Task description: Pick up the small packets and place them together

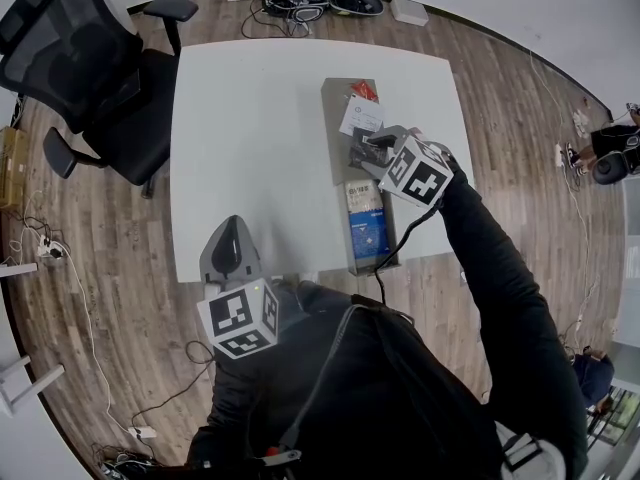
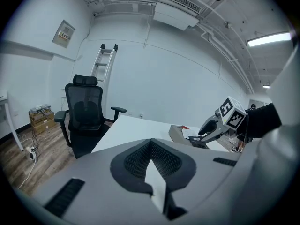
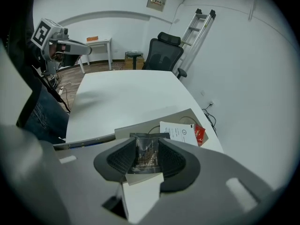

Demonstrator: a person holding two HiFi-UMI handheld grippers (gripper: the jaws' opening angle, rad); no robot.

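Black sleeves (image 1: 500,298) are worn, and the grey left gripper (image 1: 232,230) and right gripper (image 1: 372,156) are fitted with black ribbed pads (image 3: 174,161), white black-marked cubes (image 1: 415,173) and a black cable (image 1: 398,238).

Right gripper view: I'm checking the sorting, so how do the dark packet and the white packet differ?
The dark packet is black and glossy; the white packet is pale with small print. The dark packet lies between the open jaws of the right gripper; the white packet lies beyond them. Both are flat and rest on the grey board.
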